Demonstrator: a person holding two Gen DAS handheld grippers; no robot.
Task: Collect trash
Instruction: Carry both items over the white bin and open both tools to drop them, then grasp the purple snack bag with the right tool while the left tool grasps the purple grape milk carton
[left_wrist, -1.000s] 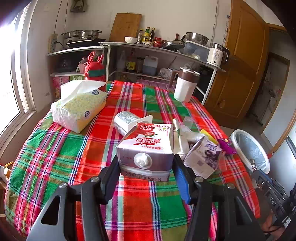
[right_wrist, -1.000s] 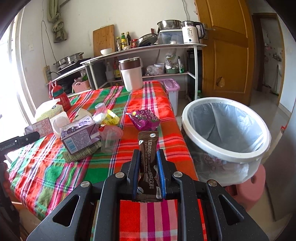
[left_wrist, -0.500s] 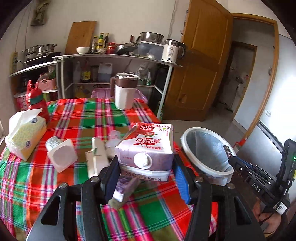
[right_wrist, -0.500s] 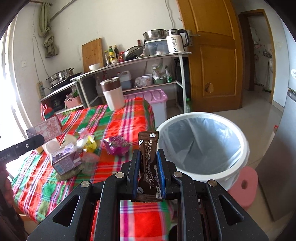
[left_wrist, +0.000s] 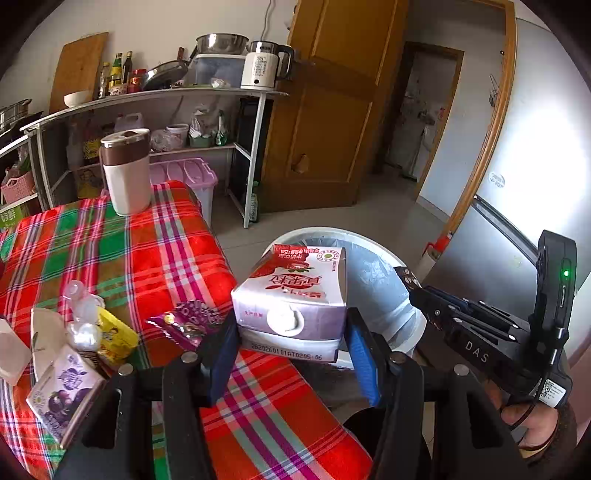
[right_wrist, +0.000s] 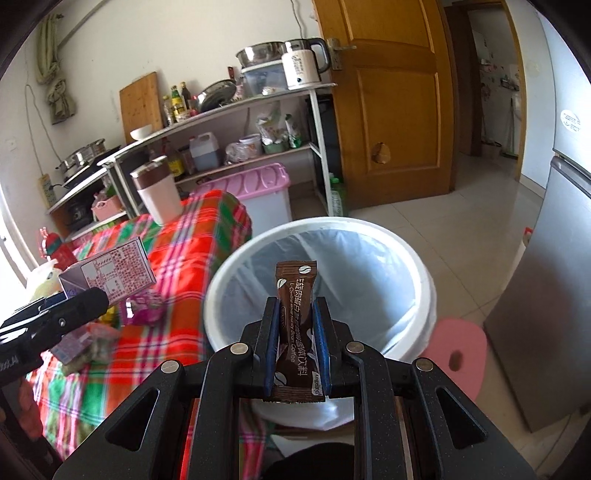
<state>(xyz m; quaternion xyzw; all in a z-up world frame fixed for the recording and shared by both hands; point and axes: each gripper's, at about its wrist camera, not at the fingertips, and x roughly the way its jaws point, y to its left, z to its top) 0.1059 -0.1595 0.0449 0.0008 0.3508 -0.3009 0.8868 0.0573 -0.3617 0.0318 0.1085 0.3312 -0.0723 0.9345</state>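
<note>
Both tongs (left_wrist: 291, 347) (right_wrist: 295, 334) now face bin rim (right_wrist: 229, 273).

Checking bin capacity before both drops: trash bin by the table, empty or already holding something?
Looks empty: the right wrist view shows only bare liner inside the white trash bin. Its very bottom sits hidden behind the coffee sachet.

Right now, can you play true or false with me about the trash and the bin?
1. The left gripper holds a milk carton. True.
2. The right gripper is empty. False: its fingers pinch a brown coffee sachet.
3. The bin has a bag inside. True.
4. The bin stands on the table. False: it stands on the floor beside it.
5. A purple wrapper lies on the table. True.
</note>
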